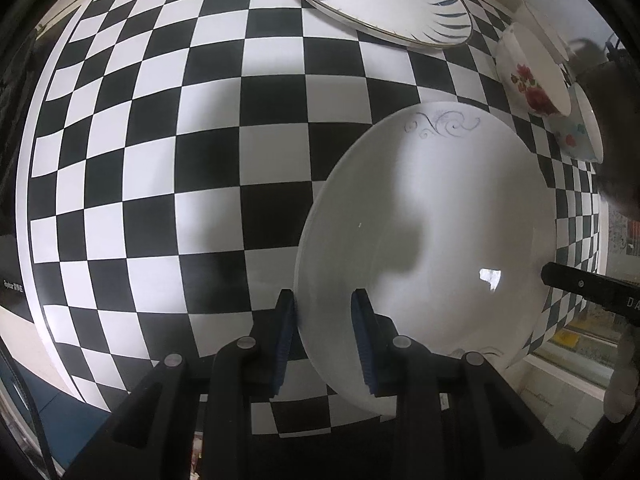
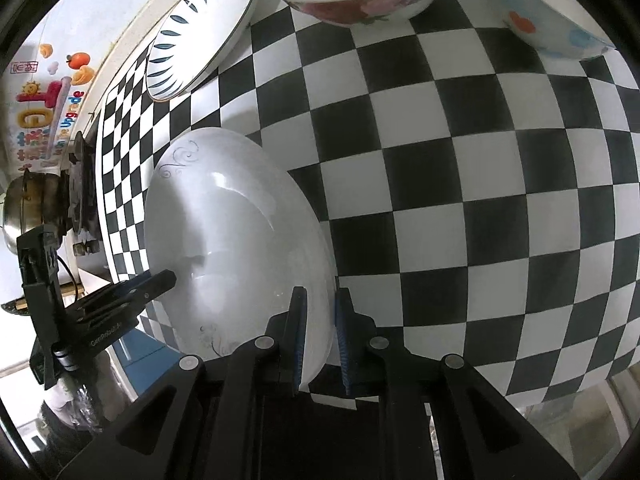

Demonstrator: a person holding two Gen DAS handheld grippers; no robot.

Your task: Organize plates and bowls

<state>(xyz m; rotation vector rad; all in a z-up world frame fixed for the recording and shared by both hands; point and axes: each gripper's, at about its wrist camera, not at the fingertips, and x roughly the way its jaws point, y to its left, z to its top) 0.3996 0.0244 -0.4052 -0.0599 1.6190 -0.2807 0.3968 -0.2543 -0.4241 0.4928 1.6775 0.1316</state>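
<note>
White plate (image 1: 432, 240) clamped at opposite rims between both grippers' jaws, left (image 1: 326, 344) and right (image 2: 320, 340).

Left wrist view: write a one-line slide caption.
Both grippers clamp a white plate over a checkered table, near a patterned plate and two bowls.

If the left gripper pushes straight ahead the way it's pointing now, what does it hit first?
The left gripper already straddles the white plate's rim and points steeply down. Straight on, it would likely meet the checkered tabletop just beyond the fingertips. How much gap is left is unclear.
</note>
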